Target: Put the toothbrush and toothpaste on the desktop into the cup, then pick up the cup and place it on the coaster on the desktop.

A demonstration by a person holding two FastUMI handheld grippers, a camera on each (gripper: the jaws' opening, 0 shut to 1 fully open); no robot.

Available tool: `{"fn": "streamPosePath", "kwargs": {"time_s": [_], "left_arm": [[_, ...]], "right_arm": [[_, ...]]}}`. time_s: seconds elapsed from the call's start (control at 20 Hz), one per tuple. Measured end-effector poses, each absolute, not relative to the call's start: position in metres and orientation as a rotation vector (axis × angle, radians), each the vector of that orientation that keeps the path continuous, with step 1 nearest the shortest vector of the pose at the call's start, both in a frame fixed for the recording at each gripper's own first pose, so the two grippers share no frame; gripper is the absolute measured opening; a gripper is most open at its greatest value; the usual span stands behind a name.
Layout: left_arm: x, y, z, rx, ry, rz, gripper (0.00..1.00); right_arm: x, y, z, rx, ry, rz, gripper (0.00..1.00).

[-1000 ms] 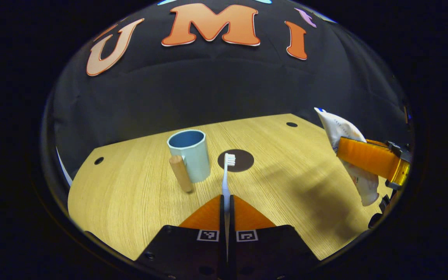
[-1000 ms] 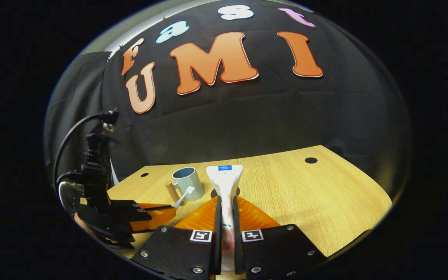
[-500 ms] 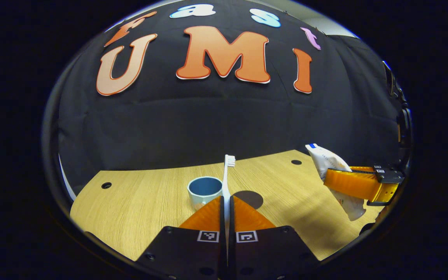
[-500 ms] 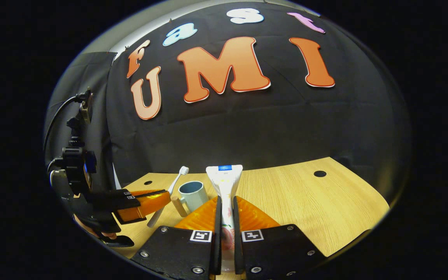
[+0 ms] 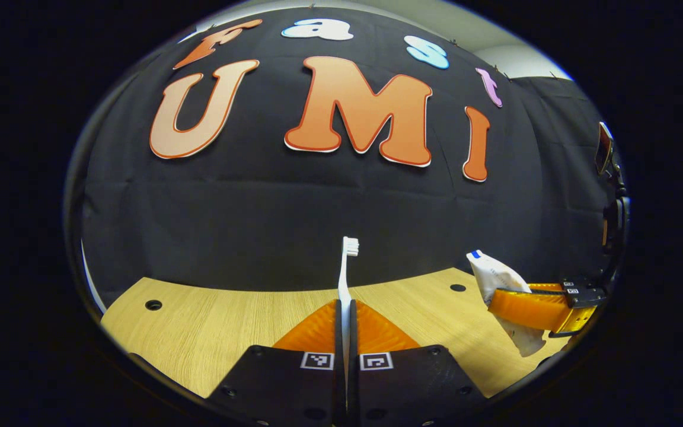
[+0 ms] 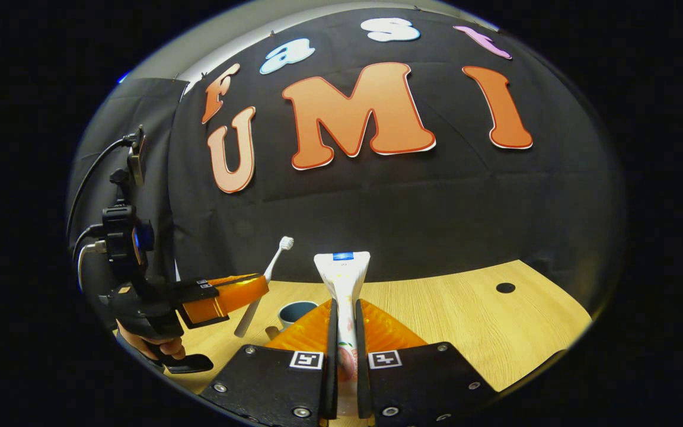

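In the left gripper view the left gripper (image 5: 345,308) pinches the toothbrush (image 5: 347,267) between both fingers, bristles up toward 12 o'clock, above the desktop (image 5: 211,320). At 3 o'clock the right gripper (image 5: 498,299) grips the toothpaste (image 5: 495,279). In the right gripper view the toothpaste stands upright in its clamped fingers; the cup (image 6: 295,311) sits at 10 o'clock under the tilted toothbrush

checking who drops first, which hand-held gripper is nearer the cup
Left. The left hand-held gripper holds the toothbrush just beside the cup; the right hand-held gripper, with the toothpaste, sits farther back.
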State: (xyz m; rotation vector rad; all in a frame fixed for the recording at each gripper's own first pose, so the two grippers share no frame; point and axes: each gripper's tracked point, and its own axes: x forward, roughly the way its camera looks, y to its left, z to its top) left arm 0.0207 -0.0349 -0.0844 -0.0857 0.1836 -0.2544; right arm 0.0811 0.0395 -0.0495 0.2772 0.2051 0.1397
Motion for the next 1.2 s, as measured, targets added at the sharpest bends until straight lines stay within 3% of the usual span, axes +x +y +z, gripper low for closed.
{"fn": "streamPosePath", "kwargs": {"time_s": [0.5,1.2], "left_arm": [[0.03,-0.032,-0.075,-0.17,0.105,-0.284,0.01],[0.037,-0.04,-0.101,-0.201,0.193,-0.306,0.01]], "right_arm": [[0.132,0.038,-0.051,0.303,0.188,0.129,0.13],[0.163,0.047,-0.021,0.32,0.114,0.178,0.13]]}}
